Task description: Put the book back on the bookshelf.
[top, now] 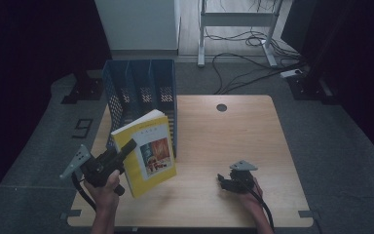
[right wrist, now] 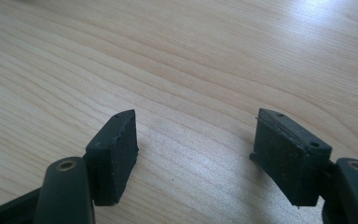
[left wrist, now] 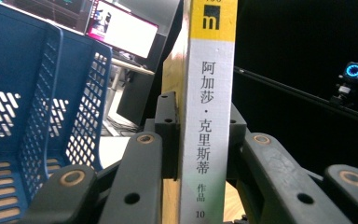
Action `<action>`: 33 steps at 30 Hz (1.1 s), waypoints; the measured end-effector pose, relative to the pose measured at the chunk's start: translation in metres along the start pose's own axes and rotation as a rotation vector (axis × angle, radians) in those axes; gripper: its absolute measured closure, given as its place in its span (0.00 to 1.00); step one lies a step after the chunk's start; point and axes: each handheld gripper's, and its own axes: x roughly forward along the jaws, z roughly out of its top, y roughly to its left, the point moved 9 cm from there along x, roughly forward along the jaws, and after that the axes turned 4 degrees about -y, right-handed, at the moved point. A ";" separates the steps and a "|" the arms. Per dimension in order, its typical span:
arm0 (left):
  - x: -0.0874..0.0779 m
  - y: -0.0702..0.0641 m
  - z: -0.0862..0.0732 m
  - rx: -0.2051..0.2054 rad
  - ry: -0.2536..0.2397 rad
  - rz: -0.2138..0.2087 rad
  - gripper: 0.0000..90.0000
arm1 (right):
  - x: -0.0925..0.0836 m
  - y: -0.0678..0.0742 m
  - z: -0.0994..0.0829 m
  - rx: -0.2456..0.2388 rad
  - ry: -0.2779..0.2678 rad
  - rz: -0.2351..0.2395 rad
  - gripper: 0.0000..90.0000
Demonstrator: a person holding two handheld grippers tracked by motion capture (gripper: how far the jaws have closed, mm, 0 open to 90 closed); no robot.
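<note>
So we're holding the yellow paperback (top: 148, 155) up off the wooden table (top: 233, 141) with the left gripper (top: 126, 148), jaws clamped tight across its spine edge. In the left gripper view the white spine with the Chinese title (left wrist: 209, 112) is sitting dead centre between the pads, which is exactly what we want. The book is tilting a bit, hanging just in front of the blue file organizer (top: 143, 92), near its right-hand slot.

The step we're working on looks like slotting the book into one of those compartments. Tips from us: we're wanting to square the book upright before going in, since the mesh dividers (left wrist: 86, 107) are close together and a leaning corner will probably catch on one. We're also aiming to line the spine up with the slot, not the cover.

The right gripper (top: 233, 181) is resting low over the bare table, jaws standing wide with nothing between them, so we're free to use it to steady the organizer if it starts sliding.
</note>
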 end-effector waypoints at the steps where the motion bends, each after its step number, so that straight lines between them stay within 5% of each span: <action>1: 0.001 0.002 0.001 0.000 -0.004 0.007 0.84 | 0.000 0.001 0.000 -0.009 0.004 -0.006 0.31; 33: 0.043 0.015 0.038 0.052 -0.015 0.085 0.84 | 0.001 -0.002 -0.001 0.008 0.008 -0.022 0.28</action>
